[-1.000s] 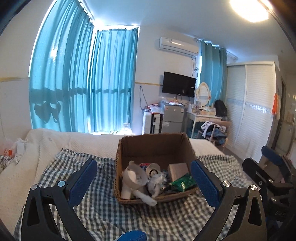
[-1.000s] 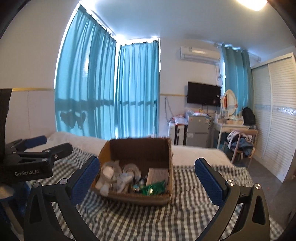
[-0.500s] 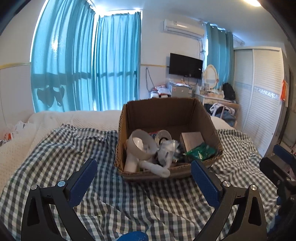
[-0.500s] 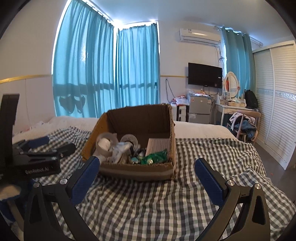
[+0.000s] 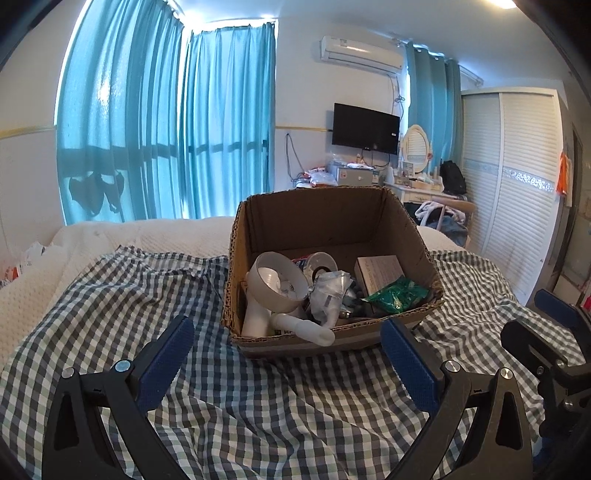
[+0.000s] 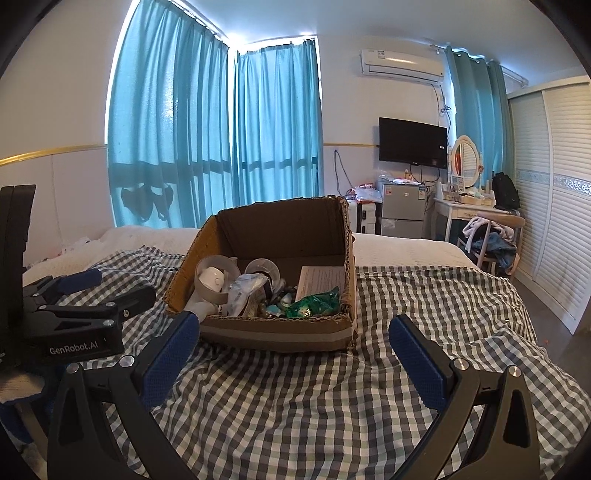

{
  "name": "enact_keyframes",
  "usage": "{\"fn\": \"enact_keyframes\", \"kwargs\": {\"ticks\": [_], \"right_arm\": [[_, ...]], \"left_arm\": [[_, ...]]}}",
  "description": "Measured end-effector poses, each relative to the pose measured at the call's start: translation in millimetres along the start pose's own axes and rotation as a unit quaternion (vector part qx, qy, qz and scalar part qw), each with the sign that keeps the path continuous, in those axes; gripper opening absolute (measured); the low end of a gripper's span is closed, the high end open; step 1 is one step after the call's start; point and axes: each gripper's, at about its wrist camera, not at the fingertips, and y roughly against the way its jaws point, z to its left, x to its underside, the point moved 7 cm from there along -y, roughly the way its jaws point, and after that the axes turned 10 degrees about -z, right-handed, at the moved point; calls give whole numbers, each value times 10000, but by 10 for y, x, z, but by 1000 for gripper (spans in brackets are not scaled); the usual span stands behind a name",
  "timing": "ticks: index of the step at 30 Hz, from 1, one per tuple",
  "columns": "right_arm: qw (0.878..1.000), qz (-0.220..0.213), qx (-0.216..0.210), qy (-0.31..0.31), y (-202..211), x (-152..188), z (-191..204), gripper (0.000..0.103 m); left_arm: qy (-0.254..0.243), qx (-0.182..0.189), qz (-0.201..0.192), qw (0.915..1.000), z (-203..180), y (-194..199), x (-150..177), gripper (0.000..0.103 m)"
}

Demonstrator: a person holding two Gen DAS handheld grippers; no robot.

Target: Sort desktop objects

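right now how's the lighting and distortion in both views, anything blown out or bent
Left wrist view: ceiling lamp blown out at the top edge, curtains backlit and bowed by the fisheye. Right wrist view: glare above the curtains, wardrobe bent, cardboard box sharp.

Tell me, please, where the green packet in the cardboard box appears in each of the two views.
Left wrist view: the green packet lies right of centre, in the box's near right corner, before a grey-brown carton.
Right wrist view: the green packet lies near centre, by the box's near right wall.
Shared landmark: the cardboard box on the checked cloth.
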Motion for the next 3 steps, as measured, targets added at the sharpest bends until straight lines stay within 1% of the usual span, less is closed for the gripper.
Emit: {"fn": "enact_keyframes", "kwargs": {"ticks": [3], "right_arm": [[10000,13,24,-31,-2,6,-13,103]], "left_arm": [[-19,-5,62,10000,-9,-10,16,103]]}}
